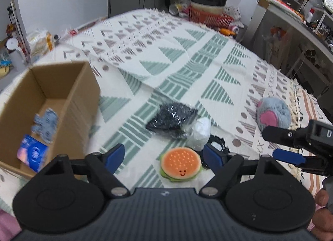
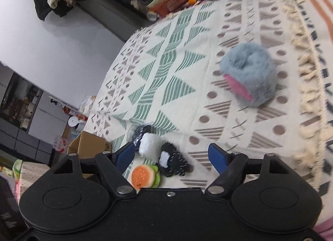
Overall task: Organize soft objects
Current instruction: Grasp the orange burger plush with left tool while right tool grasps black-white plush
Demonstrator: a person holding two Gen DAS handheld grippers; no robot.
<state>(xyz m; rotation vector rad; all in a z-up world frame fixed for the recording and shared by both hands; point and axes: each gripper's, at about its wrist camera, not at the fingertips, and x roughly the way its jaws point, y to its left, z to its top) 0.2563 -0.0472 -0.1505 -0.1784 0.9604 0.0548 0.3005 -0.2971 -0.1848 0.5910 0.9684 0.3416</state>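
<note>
A burger plush [image 1: 180,164] lies on the patterned cloth between the fingers of my open, empty left gripper [image 1: 164,157]. Beyond it lie a black item in clear wrap [image 1: 170,120], a white soft item [image 1: 198,131] and a black lacy piece [image 1: 218,143]. A grey-blue fluffy plush with pink [image 1: 272,115] lies at the right. A cardboard box [image 1: 68,97] at the left holds a blue packet [image 1: 31,155] and a grey-blue cloth piece [image 1: 45,125]. My right gripper [image 2: 173,154] is open and empty; the burger [image 2: 143,175], black-and-white items [image 2: 166,155] and fluffy plush [image 2: 248,74] lie ahead of it.
The right gripper shows at the right edge of the left wrist view [image 1: 301,143]. A red basket with bowls [image 1: 210,11] stands beyond the far edge of the cloth. Shelves and clutter [image 1: 299,11] stand at the right. Bags and bottles [image 1: 39,43] stand at the far left.
</note>
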